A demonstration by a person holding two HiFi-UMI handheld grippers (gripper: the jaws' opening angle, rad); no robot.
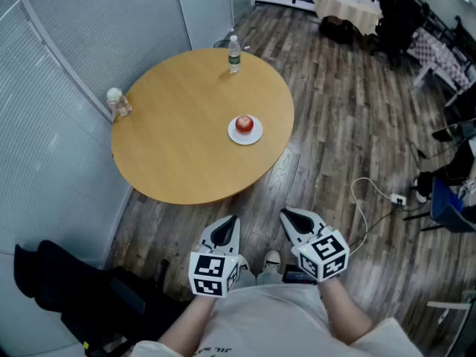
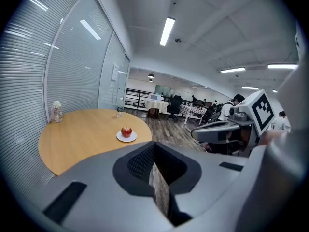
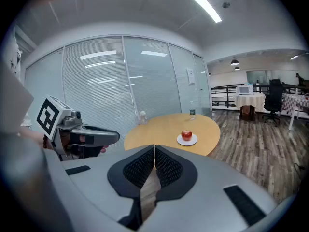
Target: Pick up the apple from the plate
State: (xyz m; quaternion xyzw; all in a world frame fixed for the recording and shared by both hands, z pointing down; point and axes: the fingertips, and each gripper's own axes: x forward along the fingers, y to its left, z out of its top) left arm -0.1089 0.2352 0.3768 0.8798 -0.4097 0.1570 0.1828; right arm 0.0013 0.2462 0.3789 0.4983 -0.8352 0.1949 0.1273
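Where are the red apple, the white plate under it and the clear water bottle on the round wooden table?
Red apple (image 1: 244, 123), head view: top of the fruit.
White round plate (image 1: 245, 140), head view: bare near rim.
Clear plastic water bottle (image 1: 234, 55), head view: middle of its body.

There is one round wooden table (image 1: 186, 147), with one red apple (image 1: 244, 123) and one white plate (image 1: 255, 137). There are two bottles: one clear water bottle (image 1: 234, 54) and one small pale bottle (image 1: 117, 103). There are two grippers: one left gripper (image 1: 230, 222) and one right gripper (image 1: 287, 216).
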